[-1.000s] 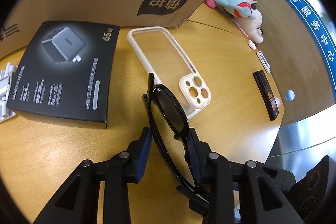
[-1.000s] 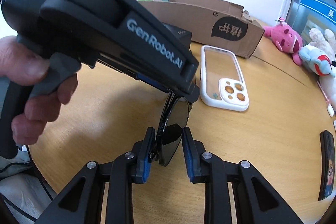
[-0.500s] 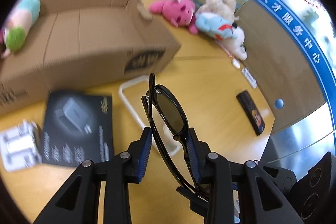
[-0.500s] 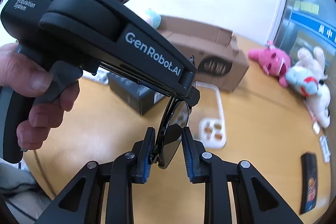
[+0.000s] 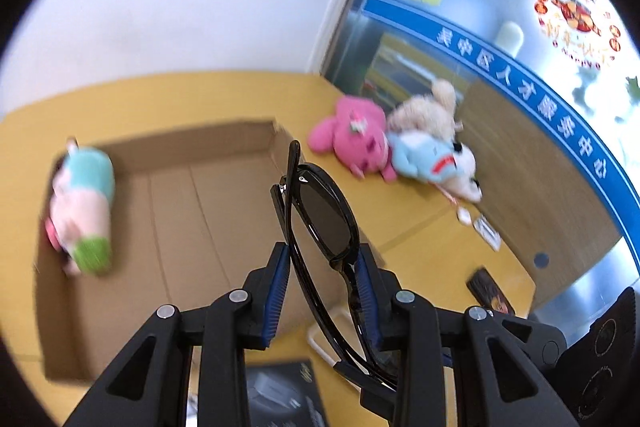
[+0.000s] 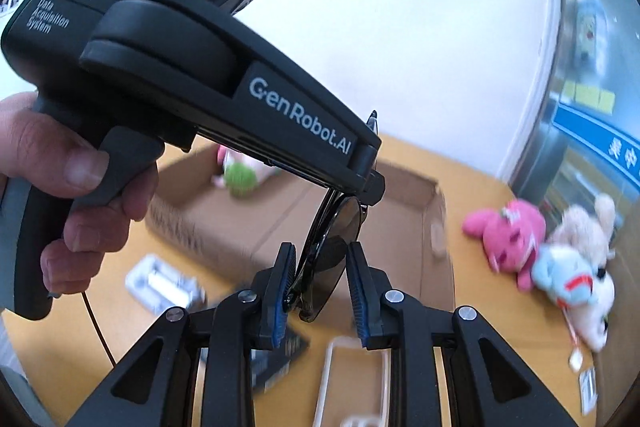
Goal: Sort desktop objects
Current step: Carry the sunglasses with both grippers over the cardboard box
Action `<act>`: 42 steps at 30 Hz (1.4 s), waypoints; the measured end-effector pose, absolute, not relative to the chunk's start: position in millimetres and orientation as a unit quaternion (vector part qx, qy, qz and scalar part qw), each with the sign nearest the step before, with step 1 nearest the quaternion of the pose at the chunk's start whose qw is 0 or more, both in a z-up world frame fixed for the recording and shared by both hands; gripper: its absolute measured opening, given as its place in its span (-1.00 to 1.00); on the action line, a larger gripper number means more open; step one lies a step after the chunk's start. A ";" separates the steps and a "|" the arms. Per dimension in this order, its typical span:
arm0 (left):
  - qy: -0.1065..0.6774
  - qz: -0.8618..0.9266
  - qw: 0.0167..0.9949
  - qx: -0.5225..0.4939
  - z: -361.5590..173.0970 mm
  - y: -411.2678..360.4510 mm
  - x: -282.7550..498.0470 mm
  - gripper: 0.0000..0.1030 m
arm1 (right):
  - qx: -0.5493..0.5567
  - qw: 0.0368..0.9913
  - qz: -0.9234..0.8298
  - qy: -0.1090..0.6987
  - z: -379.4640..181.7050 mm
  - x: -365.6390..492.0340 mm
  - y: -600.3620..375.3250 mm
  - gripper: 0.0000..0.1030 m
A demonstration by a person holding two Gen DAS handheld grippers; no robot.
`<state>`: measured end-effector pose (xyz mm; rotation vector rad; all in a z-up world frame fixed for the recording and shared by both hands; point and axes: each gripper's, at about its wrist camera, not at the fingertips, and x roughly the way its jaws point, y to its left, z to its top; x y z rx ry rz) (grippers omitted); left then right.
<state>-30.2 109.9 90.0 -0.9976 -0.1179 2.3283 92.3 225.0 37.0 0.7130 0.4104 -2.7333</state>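
Both claws, left (image 5: 322, 267) and right (image 6: 320, 279), pinch the folded black sunglasses (image 5: 324, 215).

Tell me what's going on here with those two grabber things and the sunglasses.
A person holds a gripper in each hand, and both the left gripper and the right gripper are clamped on one pair of black sunglasses. The glasses hang in the air above the open cardboard box, which already holds a plush toy.
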 end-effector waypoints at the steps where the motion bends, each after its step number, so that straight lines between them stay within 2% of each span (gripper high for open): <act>1: -0.044 0.879 0.296 -0.371 96.0 106.3 -37.9 -0.37 | 0.243 0.145 -0.948 0.143 42.9 84.6 221.6 -0.51; 9: -0.050 0.891 0.275 -0.359 122.6 76.2 -114.8 -0.37 | 0.233 0.175 -0.948 0.126 74.3 -1.4 201.0 -0.51; 16: -0.074 0.883 0.261 -0.382 102.4 46.0 -189.3 -0.37 | 0.264 0.201 -0.937 0.108 68.1 -85.6 180.9 -0.50; 30: -0.110 0.828 0.225 -0.502 -27.1 34.3 -303.3 -0.37 | 0.402 0.220 -0.887 0.057 -31.6 -217.4 160.3 -0.49; 42: -0.081 0.793 0.201 -0.569 -88.0 55.0 -331.9 -0.38 | 0.488 0.205 -0.848 0.014 -97.3 -259.5 163.9 -0.48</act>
